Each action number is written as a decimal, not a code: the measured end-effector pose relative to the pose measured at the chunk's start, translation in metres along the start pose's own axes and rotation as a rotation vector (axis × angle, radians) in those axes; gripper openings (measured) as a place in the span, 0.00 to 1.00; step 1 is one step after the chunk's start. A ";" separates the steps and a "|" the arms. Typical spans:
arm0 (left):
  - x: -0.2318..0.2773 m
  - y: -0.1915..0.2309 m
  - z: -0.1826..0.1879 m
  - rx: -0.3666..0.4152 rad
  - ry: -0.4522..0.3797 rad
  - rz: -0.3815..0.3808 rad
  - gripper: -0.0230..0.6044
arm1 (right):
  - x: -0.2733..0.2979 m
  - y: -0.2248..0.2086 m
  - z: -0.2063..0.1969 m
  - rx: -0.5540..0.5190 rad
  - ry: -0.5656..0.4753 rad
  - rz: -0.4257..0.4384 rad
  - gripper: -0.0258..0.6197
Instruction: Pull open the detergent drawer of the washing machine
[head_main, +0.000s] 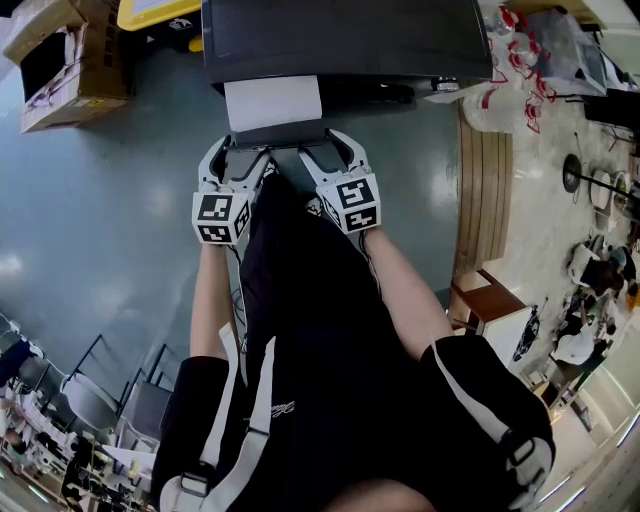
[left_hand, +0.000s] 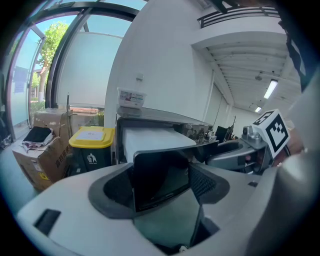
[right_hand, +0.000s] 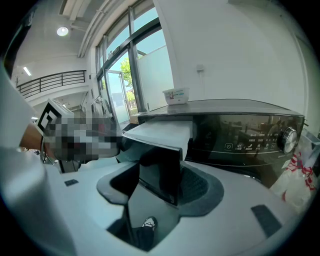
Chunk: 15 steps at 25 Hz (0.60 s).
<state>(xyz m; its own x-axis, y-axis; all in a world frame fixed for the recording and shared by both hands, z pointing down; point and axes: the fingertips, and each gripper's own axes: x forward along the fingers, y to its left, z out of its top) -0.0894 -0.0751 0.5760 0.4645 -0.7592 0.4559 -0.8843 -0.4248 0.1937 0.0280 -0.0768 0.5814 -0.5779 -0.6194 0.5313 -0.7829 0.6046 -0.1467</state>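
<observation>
**Drawer out, both hands on its front**

Your left gripper (head_main: 238, 158) and right gripper (head_main: 335, 155) each have their fingers (left_hand: 116, 189) clamped, wide-set, on the dark front panel (head_main: 277, 135) of the detergent drawer (head_main: 272, 103). The drawer juts from the washing machine (head_main: 340, 35) straight toward you, its long axis along your pull. Both hands are equally near, one at each end, so any further draw should run straight back.

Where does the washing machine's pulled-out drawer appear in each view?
Head view: the drawer is at top centre, pulled out.
Left gripper view: drawer at centre, between the jaws.
Right gripper view: drawer at centre, between the jaws.
Shared landmark: the dark washing machine behind it.
</observation>
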 end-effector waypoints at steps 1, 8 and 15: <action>0.000 0.000 0.000 0.001 0.000 0.001 0.56 | 0.000 0.001 0.000 0.005 -0.001 -0.001 0.43; -0.004 -0.004 -0.003 0.002 0.002 0.001 0.56 | -0.005 0.003 -0.004 0.010 -0.001 0.007 0.43; -0.010 -0.011 -0.007 0.003 0.002 0.003 0.56 | -0.012 0.007 -0.009 0.007 -0.004 0.008 0.43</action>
<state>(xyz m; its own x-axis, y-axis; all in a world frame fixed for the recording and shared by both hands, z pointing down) -0.0850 -0.0591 0.5754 0.4620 -0.7592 0.4584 -0.8854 -0.4242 0.1898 0.0319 -0.0607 0.5809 -0.5847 -0.6168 0.5270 -0.7802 0.6056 -0.1568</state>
